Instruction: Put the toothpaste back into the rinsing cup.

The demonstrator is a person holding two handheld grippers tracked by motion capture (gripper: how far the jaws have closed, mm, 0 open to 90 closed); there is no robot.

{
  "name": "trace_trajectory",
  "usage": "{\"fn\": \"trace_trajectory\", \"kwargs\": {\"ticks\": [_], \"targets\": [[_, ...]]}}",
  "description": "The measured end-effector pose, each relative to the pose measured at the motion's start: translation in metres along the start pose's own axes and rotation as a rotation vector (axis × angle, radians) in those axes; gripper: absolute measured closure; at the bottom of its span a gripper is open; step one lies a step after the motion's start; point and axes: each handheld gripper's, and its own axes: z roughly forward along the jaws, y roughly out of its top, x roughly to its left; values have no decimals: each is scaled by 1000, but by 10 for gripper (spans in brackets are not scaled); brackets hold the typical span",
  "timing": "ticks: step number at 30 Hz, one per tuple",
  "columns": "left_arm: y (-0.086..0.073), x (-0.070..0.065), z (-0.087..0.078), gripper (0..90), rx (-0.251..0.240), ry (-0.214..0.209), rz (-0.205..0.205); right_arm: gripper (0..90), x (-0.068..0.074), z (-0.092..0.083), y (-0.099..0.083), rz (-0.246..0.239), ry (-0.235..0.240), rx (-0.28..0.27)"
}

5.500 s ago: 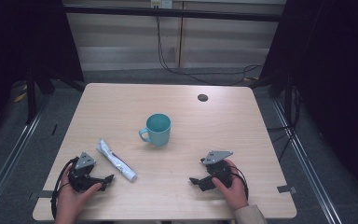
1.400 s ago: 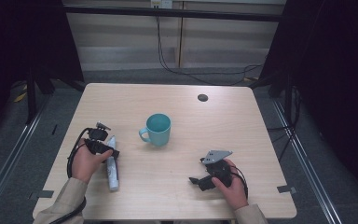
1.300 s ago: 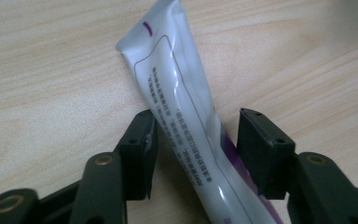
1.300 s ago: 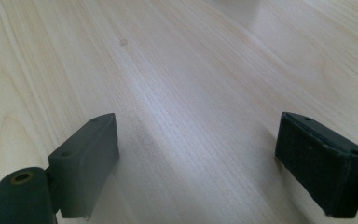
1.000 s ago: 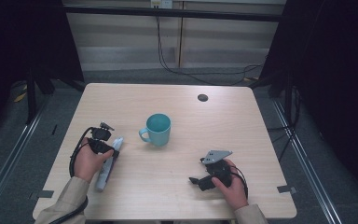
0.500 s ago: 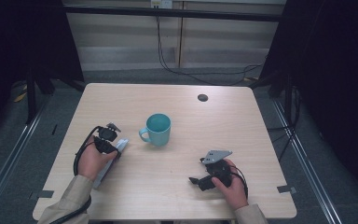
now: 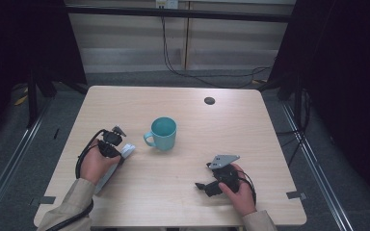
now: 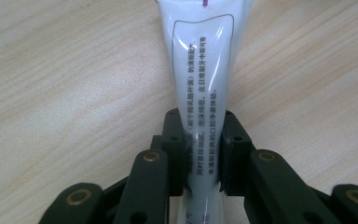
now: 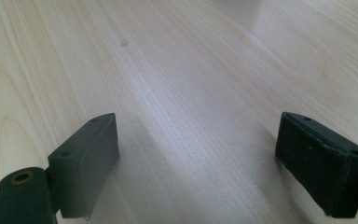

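Tube (image 8: pixel 204 93) between left gripper's (image 8: pixel 203 149) pads (image 8: pixel 178 149)

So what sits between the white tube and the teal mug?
Nothing: in the high view, bare table separates the white tube, clamped by the left gripper, from the teal mug.

A teal mug (image 7: pixel 163 134) stands upright near the middle of the light wooden table (image 7: pixel 250 139), with a small dark round grommet (image 7: pixel 209 100) set toward the far edge.

The left gripper (image 8: pixel 203 158) fingers (image 8: pixel 175 149) clamp a white tube (image 8: pixel 204 74) over the table (image 8: pixel 65 93).
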Motion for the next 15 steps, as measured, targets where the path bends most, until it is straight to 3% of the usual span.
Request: {"fn": "trace_trajectory", "kwargs": {"ticks": [1, 5, 7, 8, 11, 12, 15], "targets": [[0, 1, 0, 748, 3, 3, 15, 124, 0, 0, 0, 0, 0, 0], [2, -3, 1, 689, 12, 2, -1, 125, 0, 0, 0, 0, 0, 0], [4, -5, 1, 695, 31, 29, 12, 124, 0, 0, 0, 1, 0, 0], [6, -6, 1, 742, 51, 33, 15, 124, 0, 0, 0, 0, 0, 0], [8, -6, 1, 763, 67, 39, 33, 124, 0, 0, 0, 0, 0, 1], [7, -6, 1, 766, 55, 32, 8, 124, 0, 0, 0, 0, 0, 1], [3, -2, -3, 769, 9, 6, -12, 124, 0, 0, 0, -1, 0, 0]]}}
